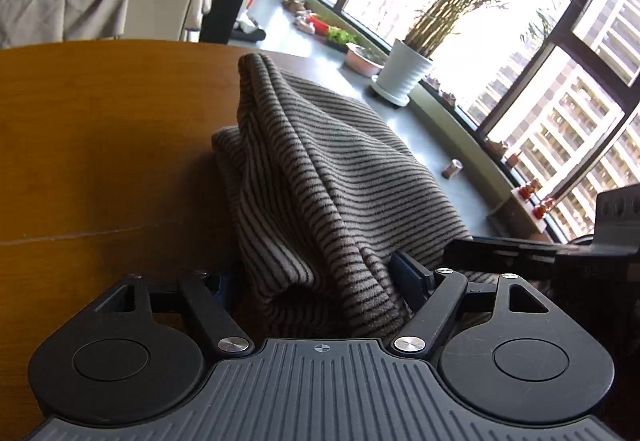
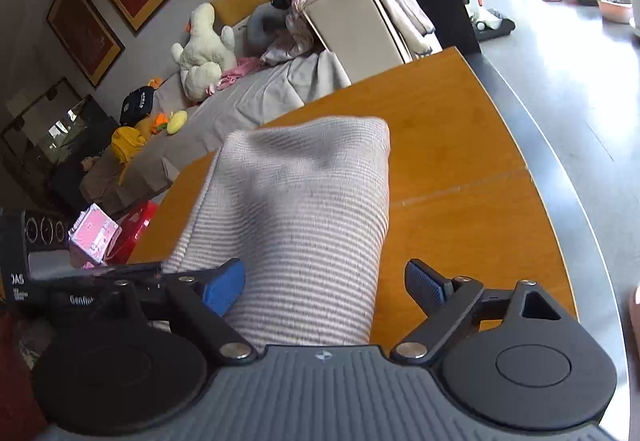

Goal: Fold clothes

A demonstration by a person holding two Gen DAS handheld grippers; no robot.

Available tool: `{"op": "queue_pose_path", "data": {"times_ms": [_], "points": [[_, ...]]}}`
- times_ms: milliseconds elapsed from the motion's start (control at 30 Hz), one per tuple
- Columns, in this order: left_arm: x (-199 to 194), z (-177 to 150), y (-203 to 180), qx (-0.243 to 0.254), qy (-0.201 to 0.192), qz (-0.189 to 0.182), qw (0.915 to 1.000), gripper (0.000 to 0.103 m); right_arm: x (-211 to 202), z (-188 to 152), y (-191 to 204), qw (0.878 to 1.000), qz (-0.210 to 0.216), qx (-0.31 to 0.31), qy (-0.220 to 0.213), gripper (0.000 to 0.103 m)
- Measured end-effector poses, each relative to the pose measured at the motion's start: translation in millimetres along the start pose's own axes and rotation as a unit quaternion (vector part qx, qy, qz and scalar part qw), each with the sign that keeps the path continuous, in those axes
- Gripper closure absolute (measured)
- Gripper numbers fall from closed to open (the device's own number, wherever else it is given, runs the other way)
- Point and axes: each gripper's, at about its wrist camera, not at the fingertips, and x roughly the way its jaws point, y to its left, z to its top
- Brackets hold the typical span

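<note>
A grey striped garment [image 1: 320,181] lies bunched and partly folded on the wooden table [image 1: 100,141]. My left gripper [image 1: 320,277] has its jaws wide apart with the cloth heaped between them; its left pad is mostly hidden by the fabric. In the right wrist view the same garment [image 2: 304,209] runs away from me as a folded strip across the table [image 2: 460,161]. My right gripper [image 2: 324,281] is open, its left blue pad [image 2: 224,287] touching the cloth edge, its right pad [image 2: 426,281] clear of it. The other gripper shows at the left edge.
The table's dark rounded edge [image 2: 560,169] curves on the right. A sofa with toys and clothes [image 2: 208,53] stands behind the table. A potted plant [image 1: 404,73] and small items sit on the floor by the windows.
</note>
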Motion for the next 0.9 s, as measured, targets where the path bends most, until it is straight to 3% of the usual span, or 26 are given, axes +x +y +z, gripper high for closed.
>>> {"op": "queue_pose_path", "data": {"times_ms": [100,200,533,667,767,833,867,900], "points": [[-1.9,-4.9,6.9,-0.001,-0.009,-0.010,0.9999,0.028,8.8,-7.7,9.8,1.000,0.015,-0.021,0.016,0.028],[-10.8,-8.9,19.7,-0.013,-0.020,-0.010,0.9997,0.034,27.2,2.2,25.2,0.999,0.010,-0.044,0.020,0.028],[-64.7,10.4,112.2,-0.063,-0.092,0.097,0.9890,0.036,147.0,44.9,107.2,0.989,0.072,-0.123,0.031,0.029],[-82.5,24.4,134.4,-0.071,-0.107,0.118,0.9847,0.036,177.0,57.0,131.2,0.985,0.073,-0.152,0.024,0.028],[-114.0,29.7,123.8,-0.036,-0.159,0.142,0.9763,0.041,170.9,57.4,143.7,0.980,0.047,-0.191,0.003,0.022],[-134.0,38.1,117.7,-0.009,-0.206,0.151,0.9667,0.041,156.9,52.7,152.9,0.970,0.019,-0.239,-0.027,0.022],[-139.2,48.7,115.3,-0.001,-0.223,0.146,0.9639,0.041,149.2,49.2,159.4,0.963,0.008,-0.265,-0.046,0.025],[-135.2,59.1,114.6,0.004,-0.223,0.141,0.9645,0.041,141.2,45.3,167.9,0.954,0.006,-0.292,-0.061,0.047]]}}
